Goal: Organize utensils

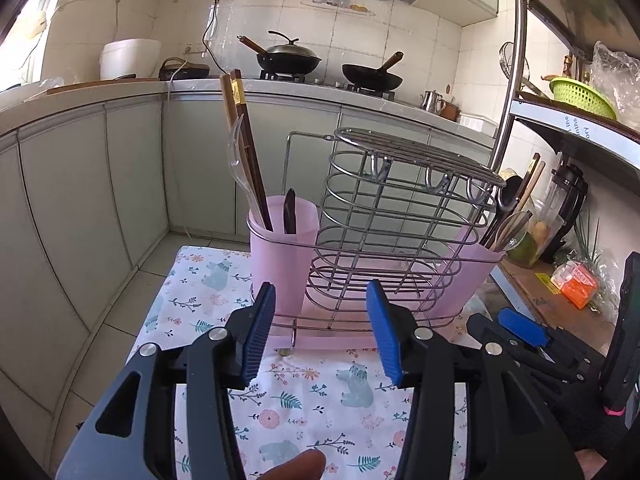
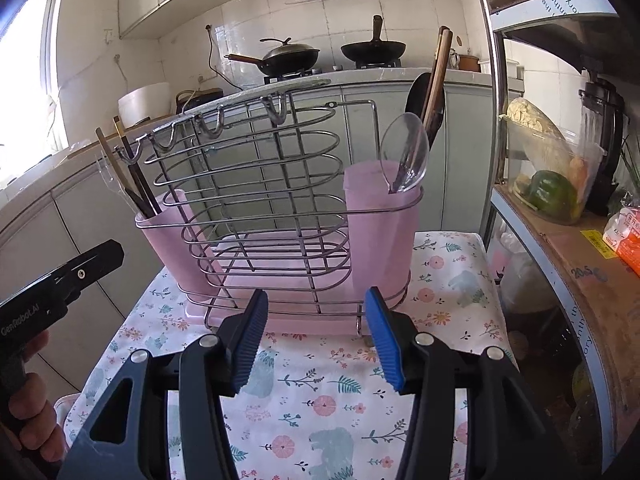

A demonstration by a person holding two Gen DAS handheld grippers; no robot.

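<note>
Left cup (image 1: 280, 240), centre-left: chopsticks (image 1: 244, 148), clear spoon. Wire rack (image 1: 400, 216), centre. Right cup (image 2: 380, 216), centre-right: spoon (image 2: 404, 152). Left gripper (image 1: 326, 332) and right gripper (image 2: 316, 336), bottom, gape wide, empty; best approach handles squarely from above.

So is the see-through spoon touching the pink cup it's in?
Touching. In the right wrist view the clear spoon stands bowl-up inside the right pink cup, its lower end resting against the cup's rim.
</note>
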